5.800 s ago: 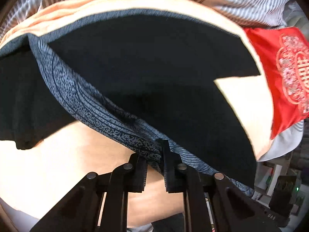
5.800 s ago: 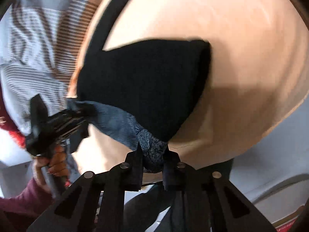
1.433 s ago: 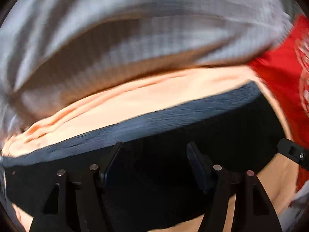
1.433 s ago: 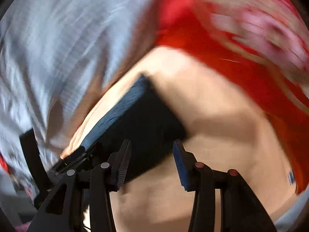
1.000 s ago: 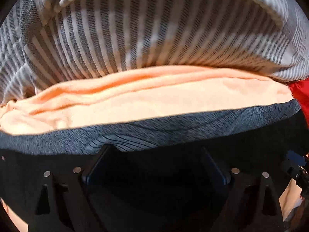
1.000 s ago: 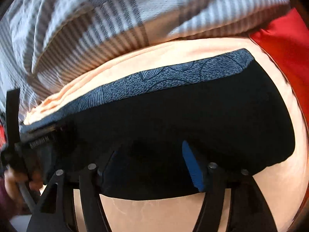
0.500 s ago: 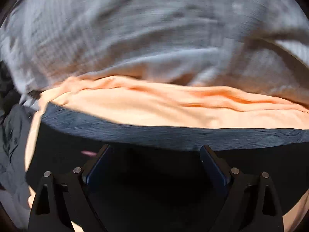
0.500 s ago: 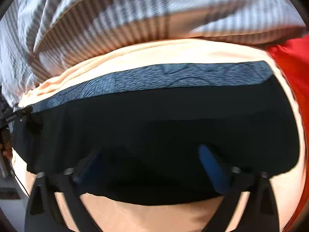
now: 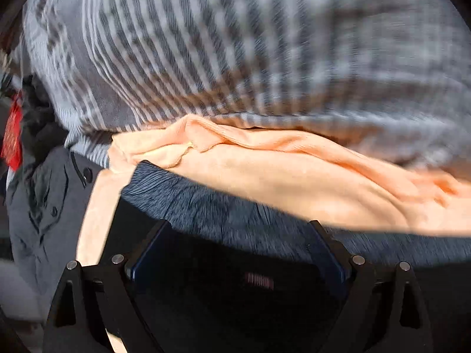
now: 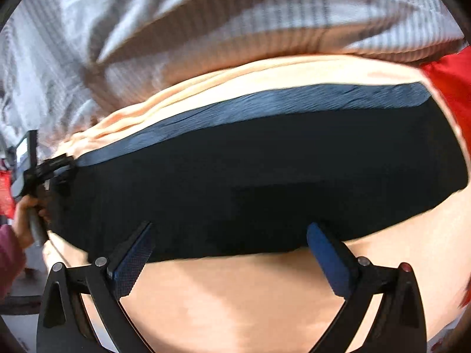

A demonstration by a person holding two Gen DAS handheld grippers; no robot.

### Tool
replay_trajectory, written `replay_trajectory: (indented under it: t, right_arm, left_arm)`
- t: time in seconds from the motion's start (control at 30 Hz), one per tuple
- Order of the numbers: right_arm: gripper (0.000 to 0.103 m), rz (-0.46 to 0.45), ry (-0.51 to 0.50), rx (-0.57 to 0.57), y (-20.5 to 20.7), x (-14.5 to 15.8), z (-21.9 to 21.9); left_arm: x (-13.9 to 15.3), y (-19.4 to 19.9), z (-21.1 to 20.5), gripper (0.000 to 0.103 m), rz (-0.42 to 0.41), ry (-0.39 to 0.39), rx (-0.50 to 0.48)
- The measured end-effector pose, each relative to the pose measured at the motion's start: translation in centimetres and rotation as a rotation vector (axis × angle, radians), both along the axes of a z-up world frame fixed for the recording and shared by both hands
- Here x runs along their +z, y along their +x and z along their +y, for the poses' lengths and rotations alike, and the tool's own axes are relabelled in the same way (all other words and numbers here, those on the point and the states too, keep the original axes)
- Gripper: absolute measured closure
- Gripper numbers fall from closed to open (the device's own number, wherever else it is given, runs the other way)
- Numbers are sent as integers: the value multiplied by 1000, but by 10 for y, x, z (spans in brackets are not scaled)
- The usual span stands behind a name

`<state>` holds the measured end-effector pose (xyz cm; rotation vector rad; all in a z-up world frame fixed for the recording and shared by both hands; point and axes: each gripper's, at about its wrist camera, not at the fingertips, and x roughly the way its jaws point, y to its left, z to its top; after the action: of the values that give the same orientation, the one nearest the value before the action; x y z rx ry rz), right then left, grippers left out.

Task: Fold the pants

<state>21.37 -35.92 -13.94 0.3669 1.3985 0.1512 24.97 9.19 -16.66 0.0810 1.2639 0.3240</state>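
- The pants [image 10: 265, 176] now lie as a flat black slab across the middle of the right wrist view, on the peach sheet [image 10: 235, 300]; a few seconds ago they hung bunched from both claws, so a fold has been laid down and let go.
- The right claw [image 10: 229, 253] stands wide apart with nothing between its pads; its tips hover at the lower hem of the pants, where black cloth meets the sheet; a second ago it was narrower and over the dark cloth.
- The left claw [image 9: 235, 250] is also wide apart and empty in its own view, low centre, over black cloth; the grey-blue waistband [image 9: 220, 209] runs just above its tips.
- In the left wrist view the waistband's end and a grey garment [image 9: 38, 206] have come into the left of the frame, where a second ago only the band's middle showed; the left claw has swung toward the left end of the pants.
- In the right wrist view that left claw shows at the left edge, gripped by a hand [image 10: 23, 220], at the left end of the pants.
- The striped quilt [image 9: 235, 58] fills the top of both views; a red cushion [image 10: 453, 88] sits at the right edge.
- My judgement: one fold is done; the pants still look long from left to right, so a further fold from the left end seems likely; both views are blurred, so small wrinkles cannot be told.
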Motion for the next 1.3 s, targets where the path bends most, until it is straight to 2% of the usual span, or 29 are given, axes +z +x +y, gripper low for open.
replay_trajectory:
  t: [0.07,0.1,0.13,0.17,0.2,0.23,0.27,0.3,0.33,0.4,0.43,0.5,0.53,0.63,0.77,0.8,0.83,0.87,0.93,1.03,1.2,1.3]
  right_arm:
    - [1,2,25,16,0,0,18]
    - [2,-2,30,23,1,-3,31]
    - [3,-3,33,24,-3,-3,34]
    - [12,6,39,23,0,-8,44]
    - [25,18,38,18,-4,-9,48]
    - [32,30,19,15,-3,-13,54]
    - [45,37,-3,15,-8,-14,54]
    - [48,46,-39,29,-8,-20,60]
    - [49,53,-61,50,-10,-27,62]
    - [55,47,-66,63,-24,-25,52]
    - [55,47,-47,55,-29,-20,45]
    - [52,61,24,15,-37,-15,36]
    - [52,70,69,-10,-41,-12,32]
    - [52,113,262,-86,-58,-15,31]
    - [52,182,524,-163,-75,-34,56]
    - [52,194,569,-180,-77,-40,66]
    - [52,208,612,-195,-79,-45,72]
    - [52,222,653,-213,-82,-51,80]
    - [52,241,721,-243,-88,-64,95]
    - [52,266,792,-294,-93,-82,111]
    - [52,300,872,-392,-95,-110,126]
    - [51,303,894,-409,-89,-114,132]
  left_arm:
    - [12,-23,-8,10,2,-37,-73]
    - [4,-39,-37,10,14,-57,-121]
    - [5,-61,-47,10,26,-66,-153]
    - [0,-70,-49,10,40,-64,-185]
    - [-13,-83,-63,10,58,-42,-220]
    - [-11,-94,-96,10,75,-11,-241]
    - [-19,-102,-98,9,98,22,-251]
    - [-28,-111,-98,6,107,13,-256]
    - [-23,-121,-97,0,46,-17,-243]
    - [-21,-122,-86,0,65,-89,-200]
    - [-19,-119,-86,0,87,-91,-192]
    - [-11,-118,-93,14,118,-82,-205]
    - [-5,-119,-100,19,121,-107,-226]
    - [13,-127,-123,19,107,-223,-301]
    - [14,-133,-146,51,130,-273,-363]
    - [9,-131,-144,57,141,-280,-353]
    - [3,-129,-140,69,156,-288,-336]
    - [-2,-127,-138,73,175,-299,-309]
    - [-23,-121,-115,73,186,-355,-253]
    - [-27,-120,-107,73,167,-402,-254]
    - [-39,-109,-65,73,166,-557,-168]
    - [-39,-113,-72,73,156,-518,-204]
